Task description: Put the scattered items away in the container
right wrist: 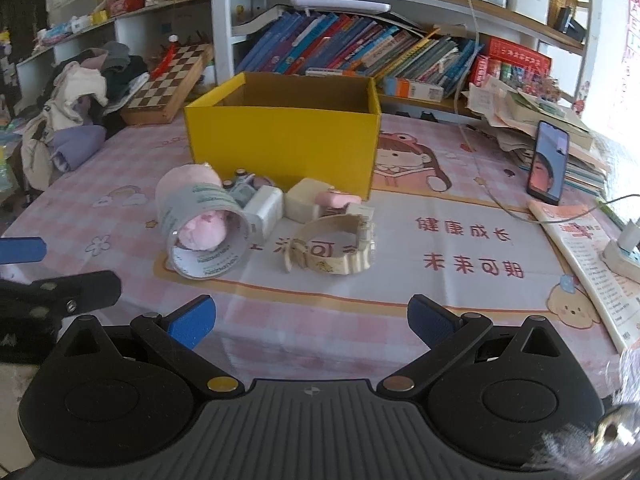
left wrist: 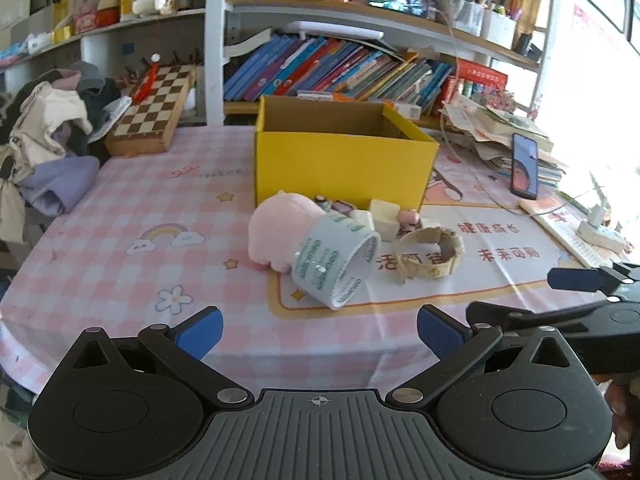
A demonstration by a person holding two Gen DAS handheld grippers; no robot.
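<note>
An open yellow cardboard box (left wrist: 340, 164) (right wrist: 284, 148) stands mid-table. In front of it lie a pink plush toy (left wrist: 276, 228) (right wrist: 200, 232), a roll of clear tape (left wrist: 336, 268) (right wrist: 208, 236) resting over the plush, a cream wristwatch (left wrist: 430, 254) (right wrist: 340, 248), white blocks (left wrist: 384, 216) (right wrist: 304, 200), a white charger (right wrist: 264, 208) and a small pink item (left wrist: 408, 216) (right wrist: 338, 200). My left gripper (left wrist: 320, 332) is open near the table's front edge, short of the tape. My right gripper (right wrist: 312, 320) is open too, short of the watch; nothing sits between either pair of fingers.
A pink checked cloth (left wrist: 140, 240) covers the table. A chessboard (left wrist: 150, 116) and a clothes pile (left wrist: 48, 136) sit at the left; a propped phone (right wrist: 548, 162), paper stacks, a booklet (right wrist: 580, 260) and a power strip (right wrist: 624, 252) at the right. Bookshelves stand behind.
</note>
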